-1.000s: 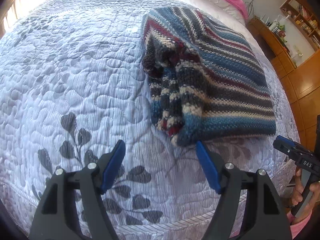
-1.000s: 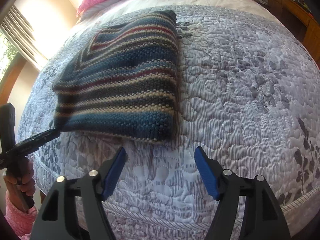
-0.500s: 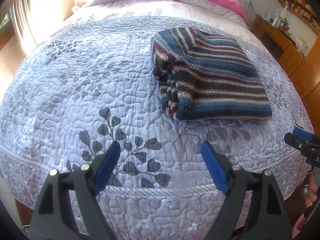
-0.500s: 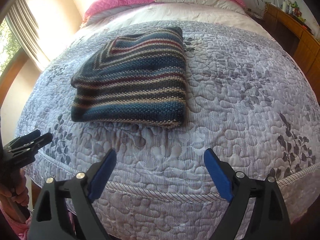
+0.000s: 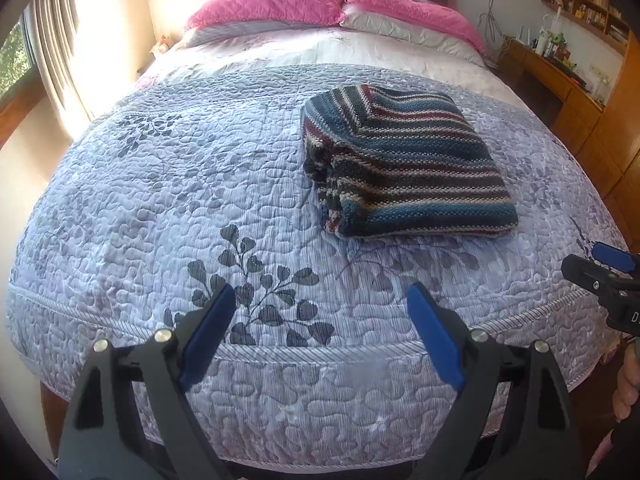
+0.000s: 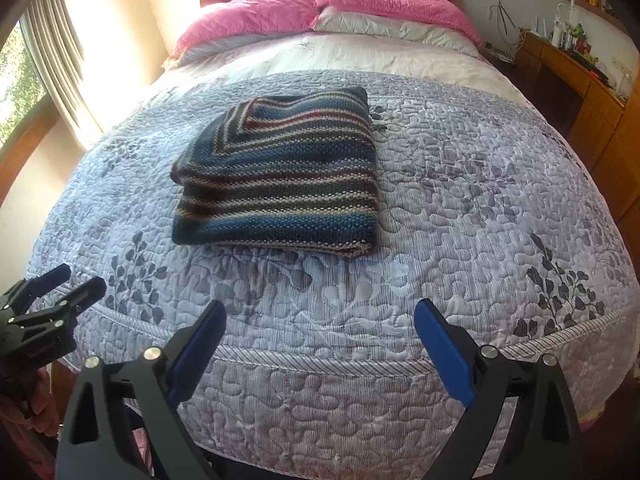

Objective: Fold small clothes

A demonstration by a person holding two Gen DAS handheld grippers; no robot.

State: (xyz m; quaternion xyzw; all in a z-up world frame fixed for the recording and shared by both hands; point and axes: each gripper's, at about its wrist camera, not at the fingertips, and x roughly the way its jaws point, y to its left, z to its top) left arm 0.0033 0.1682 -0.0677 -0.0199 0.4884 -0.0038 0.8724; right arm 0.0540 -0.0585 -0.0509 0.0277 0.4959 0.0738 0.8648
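Note:
A striped knit garment (image 5: 404,168) in blue, maroon and cream lies folded into a thick rectangle on the quilted bed (image 5: 160,208). From the right wrist view the same folded garment (image 6: 276,176) sits left of centre. My left gripper (image 5: 320,300) hangs open over the bed's foot edge, well short of the garment, holding nothing. My right gripper (image 6: 320,316) is also open and empty above the foot edge. Each gripper shows at the other view's border: the right gripper (image 5: 604,280) at the right, the left gripper (image 6: 52,292) at the left.
Pink and white pillows (image 5: 280,4) lie at the headboard. A wooden desk with shelves (image 5: 568,76) runs along the right wall, and a curtained window (image 5: 40,52) is on the left. A hand (image 6: 40,404) grips the left tool's handle.
Both grippers have drawn back and up from the folded garment toward the foot of the bed; the garment now looks smaller and farther. Both stayed open.

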